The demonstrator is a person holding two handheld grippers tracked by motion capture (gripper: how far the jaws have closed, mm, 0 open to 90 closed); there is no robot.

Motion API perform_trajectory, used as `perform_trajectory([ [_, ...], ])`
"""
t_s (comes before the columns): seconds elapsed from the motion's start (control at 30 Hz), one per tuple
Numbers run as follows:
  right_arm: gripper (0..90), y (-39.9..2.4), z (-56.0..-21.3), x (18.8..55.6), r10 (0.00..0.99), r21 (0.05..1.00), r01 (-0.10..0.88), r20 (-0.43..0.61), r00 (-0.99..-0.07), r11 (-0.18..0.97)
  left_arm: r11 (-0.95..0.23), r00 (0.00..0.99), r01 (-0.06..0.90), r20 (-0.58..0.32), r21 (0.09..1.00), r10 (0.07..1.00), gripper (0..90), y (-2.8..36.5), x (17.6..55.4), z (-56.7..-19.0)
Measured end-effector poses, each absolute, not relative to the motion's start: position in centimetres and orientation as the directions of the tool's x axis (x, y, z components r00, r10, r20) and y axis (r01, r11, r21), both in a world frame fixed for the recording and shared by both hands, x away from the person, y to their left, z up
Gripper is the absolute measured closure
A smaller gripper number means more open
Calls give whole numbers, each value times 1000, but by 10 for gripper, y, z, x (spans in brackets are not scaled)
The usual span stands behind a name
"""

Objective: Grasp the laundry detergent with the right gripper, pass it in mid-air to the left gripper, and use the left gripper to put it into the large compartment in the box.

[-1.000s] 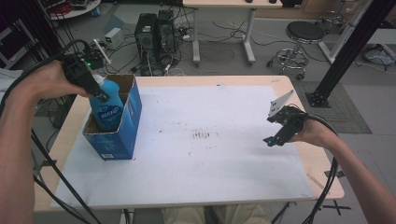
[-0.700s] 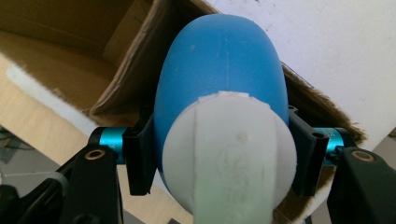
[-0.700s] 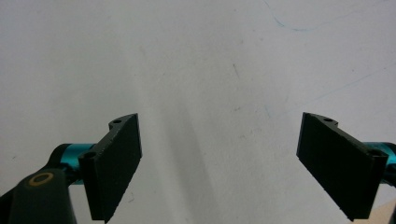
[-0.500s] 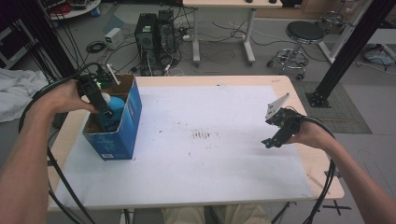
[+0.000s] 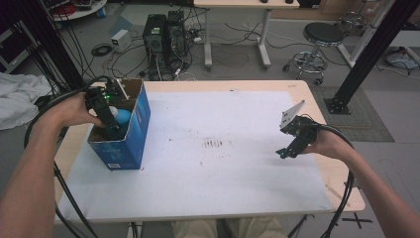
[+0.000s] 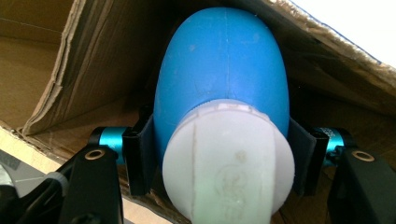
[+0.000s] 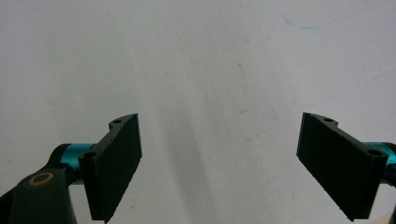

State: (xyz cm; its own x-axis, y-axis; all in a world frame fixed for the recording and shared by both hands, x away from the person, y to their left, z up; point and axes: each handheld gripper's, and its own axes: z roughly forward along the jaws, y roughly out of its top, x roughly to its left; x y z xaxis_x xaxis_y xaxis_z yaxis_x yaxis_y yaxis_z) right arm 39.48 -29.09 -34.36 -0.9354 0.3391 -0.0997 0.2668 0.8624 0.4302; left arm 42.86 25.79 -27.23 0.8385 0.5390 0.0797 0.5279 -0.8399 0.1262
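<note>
Lowering the blue bottle (image 6: 223, 88) into the cardboard box (image 5: 130, 144), left gripper (image 6: 219, 154) jaws clamped around it; letting go remains. Right gripper (image 7: 233, 163) jaws wide, empty.

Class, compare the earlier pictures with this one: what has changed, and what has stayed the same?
The left claw has lowered the blue bottle deeper into the box, still clamped on it. The right claw stays open over the table; the box hasn't moved.

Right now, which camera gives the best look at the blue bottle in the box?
The left gripper view: the blue bottle looms close between the left gripper pads, white cap toward the camera. The high view catches just a blue patch inside the box.
</note>
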Motion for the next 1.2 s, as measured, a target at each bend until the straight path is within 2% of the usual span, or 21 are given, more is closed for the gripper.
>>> perform_trajectory([
  [0.73, 133, -287, -347, 393, 335, 430, 266, -92, -938, 862, -839, 837, 533, 80, 110, 542, 374, 256, 429, -273],
  [1.2, 132, -286, -347, 391, 331, 427, 264, -89, -939, 865, -838, 836, 538, 70, 92, 544, 296, 253, 430, -273],
])
